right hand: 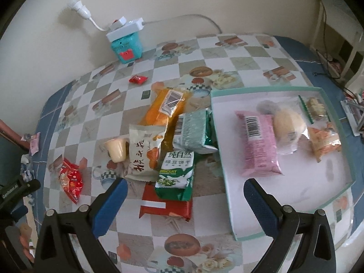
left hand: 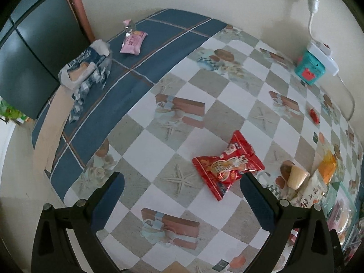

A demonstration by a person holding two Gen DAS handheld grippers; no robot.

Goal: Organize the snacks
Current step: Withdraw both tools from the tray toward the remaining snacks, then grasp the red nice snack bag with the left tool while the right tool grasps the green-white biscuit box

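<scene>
My left gripper [left hand: 182, 183] is open and empty, hovering over the checked table just left of a red snack packet [left hand: 227, 166], which also shows in the right wrist view [right hand: 70, 178]. My right gripper [right hand: 185, 192] is open and empty above a green biscuit pack [right hand: 176, 177] lying on a red packet [right hand: 166, 207]. Beside them lie a beige snack bag [right hand: 144, 152], a pudding cup [right hand: 116, 150], an orange packet [right hand: 166, 108] and a green-white pack [right hand: 193, 132]. A shallow teal-rimmed tray [right hand: 229, 204] holds a pink packet [right hand: 259, 143], a bun [right hand: 287, 126] and other snacks.
A teal box [right hand: 127, 47] with a power strip on it stands against the wall. A small red candy [right hand: 137, 79] lies near it. A pink packet [left hand: 133, 42] and a tissue pack [left hand: 87, 68] lie at the table's far left edge.
</scene>
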